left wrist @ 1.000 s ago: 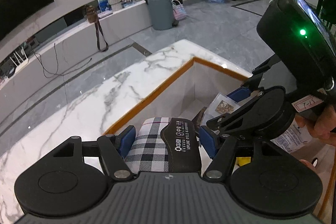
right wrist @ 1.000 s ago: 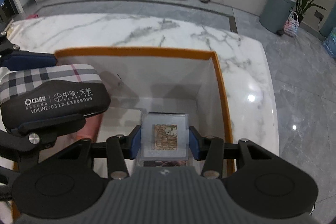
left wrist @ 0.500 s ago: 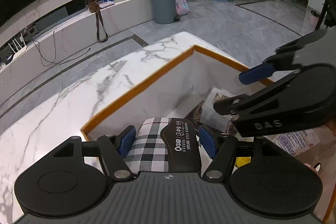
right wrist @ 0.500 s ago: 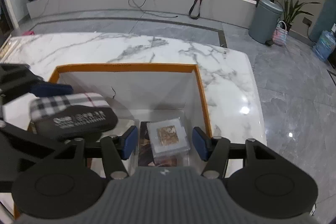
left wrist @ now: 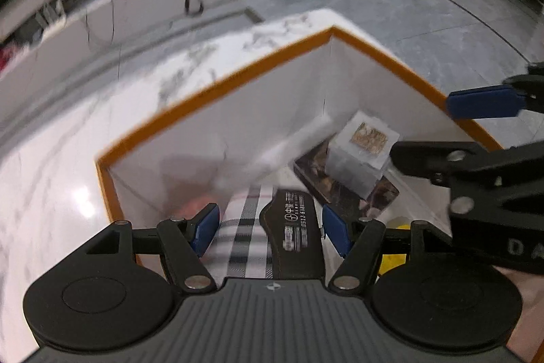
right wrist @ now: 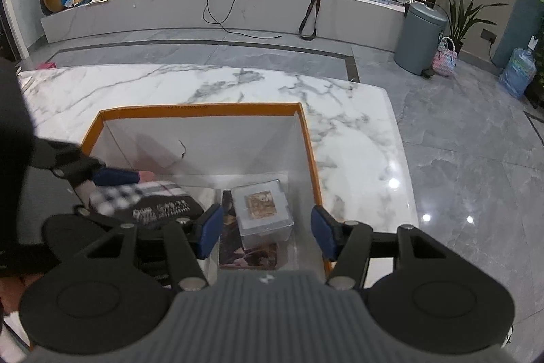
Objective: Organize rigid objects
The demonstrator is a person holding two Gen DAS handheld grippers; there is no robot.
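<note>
Since a second ago my right gripper (right wrist: 267,232) let go the clear plastic cube (right wrist: 263,210); it sits in the orange-rimmed white box (right wrist: 200,110), lower centre. Right fingers apart; left gripper (left wrist: 270,227) fingers clamp the plaid glasses case (left wrist: 248,233), unplaced.

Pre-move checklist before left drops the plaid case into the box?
1. Left gripper shut on plaid case: ok.
2. Case over the orange-rimmed box, inside the rim: ok.
3. Right gripper open and holding nothing: ok.
4. Clear plastic box already down in the box, resting on a dark flat item: ok.
5. Free floor in the box to the left of the clear box for the case: cannot tell, the case and left gripper hide it.
6. Right gripper clear of the left's path: not ok, its fingers sit close beside the case.
</note>
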